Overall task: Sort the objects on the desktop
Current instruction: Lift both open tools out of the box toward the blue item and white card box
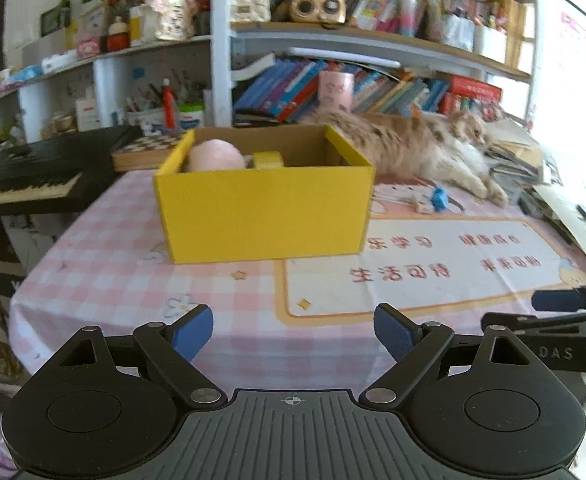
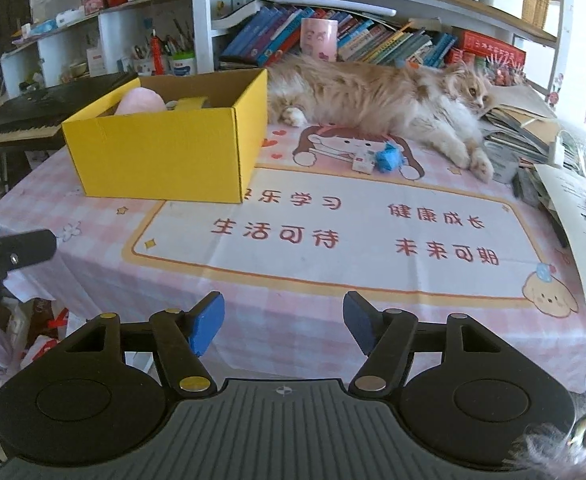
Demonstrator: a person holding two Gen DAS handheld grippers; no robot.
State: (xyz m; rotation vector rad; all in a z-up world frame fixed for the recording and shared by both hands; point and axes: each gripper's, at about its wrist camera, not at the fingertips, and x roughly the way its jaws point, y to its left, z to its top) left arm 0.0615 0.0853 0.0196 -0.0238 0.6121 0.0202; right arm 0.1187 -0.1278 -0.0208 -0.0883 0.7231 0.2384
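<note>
From the left wrist view, we are looking along our left hand-held gripper, whose jaws are standing wide apart with nothing between them, over the near edge of the surface. The yellow box is sitting ahead of us, and it is already holding a pink plush ball and a yellow roll, so we are judging part of the sorting as done.

From the right wrist view, our right hand-held gripper is also standing apart and empty. A small white item and a blue item, touching each other, are still lying on the surface just in front of a cat, well apart from both grippers. We are judging these two as what is left to go into the box.
</note>
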